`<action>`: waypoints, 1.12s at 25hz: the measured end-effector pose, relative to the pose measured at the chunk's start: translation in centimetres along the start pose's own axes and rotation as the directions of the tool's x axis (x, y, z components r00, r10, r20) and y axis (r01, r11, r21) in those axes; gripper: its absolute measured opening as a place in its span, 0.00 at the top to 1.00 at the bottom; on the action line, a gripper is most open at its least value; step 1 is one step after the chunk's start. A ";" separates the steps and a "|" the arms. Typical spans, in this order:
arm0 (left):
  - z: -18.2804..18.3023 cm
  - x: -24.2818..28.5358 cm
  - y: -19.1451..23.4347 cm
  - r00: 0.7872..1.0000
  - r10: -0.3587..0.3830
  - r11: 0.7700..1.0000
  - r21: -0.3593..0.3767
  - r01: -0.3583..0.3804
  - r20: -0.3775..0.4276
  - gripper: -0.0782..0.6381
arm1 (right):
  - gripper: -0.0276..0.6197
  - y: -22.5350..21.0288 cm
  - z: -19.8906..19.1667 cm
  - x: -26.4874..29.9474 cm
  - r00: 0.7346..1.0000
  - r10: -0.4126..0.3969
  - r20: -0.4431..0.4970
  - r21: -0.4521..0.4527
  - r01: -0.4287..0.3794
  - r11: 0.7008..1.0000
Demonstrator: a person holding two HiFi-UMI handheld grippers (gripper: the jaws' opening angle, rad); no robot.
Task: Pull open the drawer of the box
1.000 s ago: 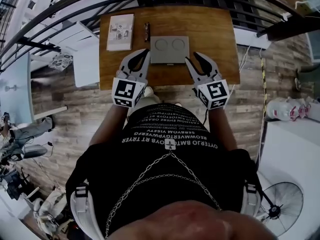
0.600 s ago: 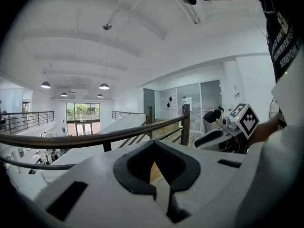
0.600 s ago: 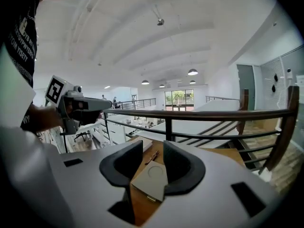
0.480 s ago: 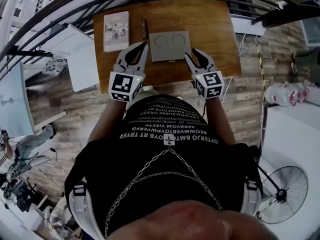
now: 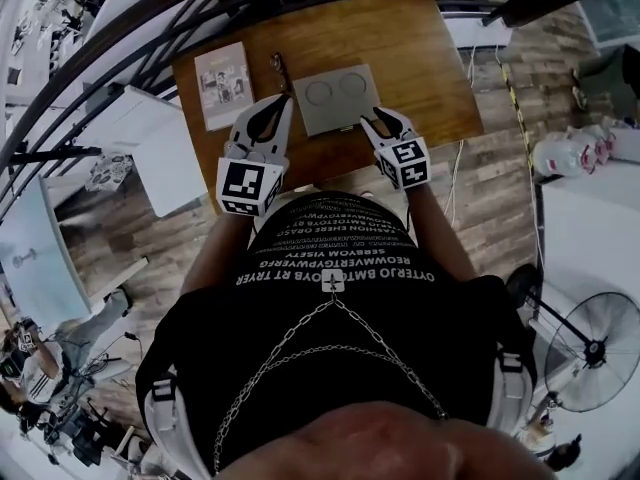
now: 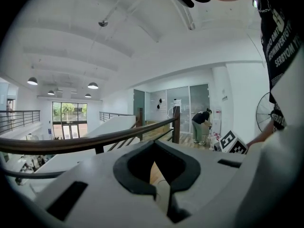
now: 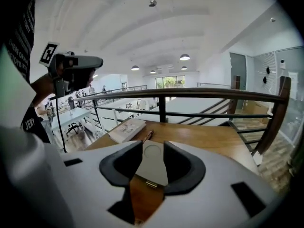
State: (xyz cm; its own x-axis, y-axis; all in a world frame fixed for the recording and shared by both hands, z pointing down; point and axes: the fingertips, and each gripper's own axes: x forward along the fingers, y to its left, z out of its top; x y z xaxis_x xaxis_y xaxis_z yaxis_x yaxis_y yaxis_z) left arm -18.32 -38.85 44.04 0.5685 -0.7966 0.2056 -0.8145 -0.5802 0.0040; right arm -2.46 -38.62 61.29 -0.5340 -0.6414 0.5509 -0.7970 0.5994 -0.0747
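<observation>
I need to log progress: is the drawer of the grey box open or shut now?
Shut. Its small handle lies tight against the front of the box, and nothing sticks out there.

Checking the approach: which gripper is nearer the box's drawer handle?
Right. The right gripper lines up with the drawer handle; the left gripper sits left of the box.

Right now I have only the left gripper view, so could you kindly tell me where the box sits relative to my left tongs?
Observer: The grey box lies on the wooden table, right of the left gripper.
Operator: Thanks; and the other one?
Observer: The right gripper is at the box's near right corner, tongs apart.
Operator: Does its camera show anything to pull?
Observer: Yes, the drawer's brass handle shows in the gap between its tongs.
</observation>
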 end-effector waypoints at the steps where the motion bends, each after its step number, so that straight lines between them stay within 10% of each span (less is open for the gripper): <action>1: -0.1 0.1 0.3 1.000 -0.010 1.000 0.005 0.010 -0.002 0.88 | 0.75 0.1 -0.5 0.4 1.000 -0.006 -0.010 0.000 0.006 1.000; 28: -2.3 -2.4 3.8 0.999 -0.014 1.000 -0.005 0.014 -0.047 0.88 | 0.73 1.3 -16.4 9.2 0.937 -0.003 -0.350 0.129 0.051 0.990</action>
State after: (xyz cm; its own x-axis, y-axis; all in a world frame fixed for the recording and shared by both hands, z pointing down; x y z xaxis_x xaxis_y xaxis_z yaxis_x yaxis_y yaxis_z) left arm -23.11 -38.74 45.84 0.5739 -0.7794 0.2512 -0.8070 -0.5904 0.0118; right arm -3.81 -35.87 79.85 -0.3991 -0.4350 0.8072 -0.8532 0.4987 -0.1531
